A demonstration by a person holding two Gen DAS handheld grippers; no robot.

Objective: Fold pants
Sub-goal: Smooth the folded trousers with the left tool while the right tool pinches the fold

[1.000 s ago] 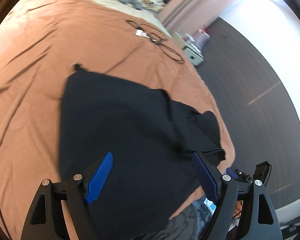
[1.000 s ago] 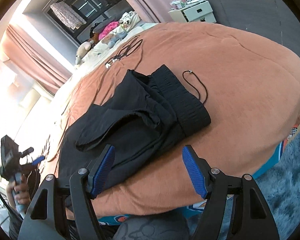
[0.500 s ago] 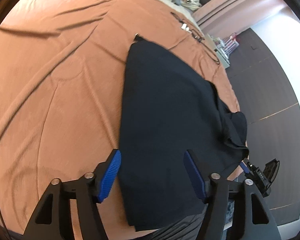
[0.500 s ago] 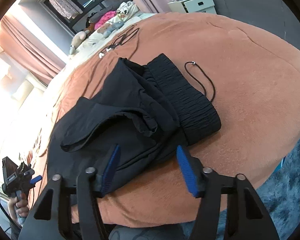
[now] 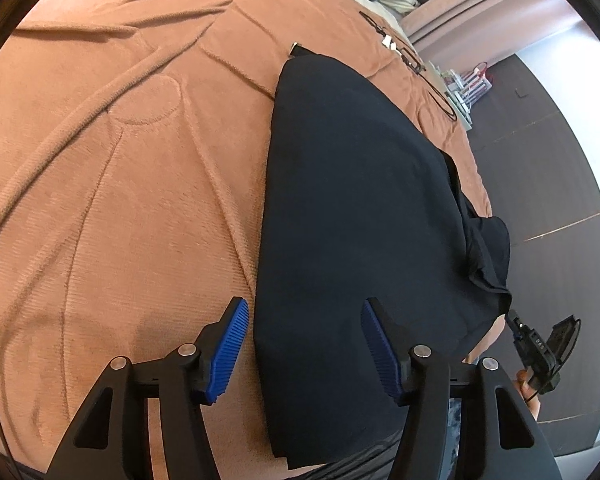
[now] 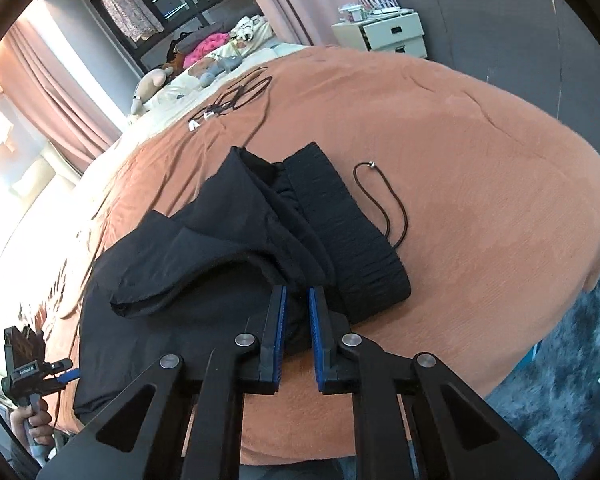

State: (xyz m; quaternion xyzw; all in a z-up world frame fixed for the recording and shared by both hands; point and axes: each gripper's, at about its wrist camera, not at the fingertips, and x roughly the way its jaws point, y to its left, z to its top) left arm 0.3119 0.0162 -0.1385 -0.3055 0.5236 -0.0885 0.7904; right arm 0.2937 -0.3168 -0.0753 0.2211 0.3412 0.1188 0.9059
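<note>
Two fisheye views, each looking forward along a handheld gripper's fingers. The left wrist camera sits low and close over the leg end of the black pants [image 5: 360, 208], facing along them up the orange bedspread [image 5: 120, 160] toward a far nightstand [image 5: 458, 102]. The right wrist camera looks from the waistband side, close, toward the window curtains [image 6: 56, 88]. Both views share the pants, the bedspread and the nightstand.
</note>
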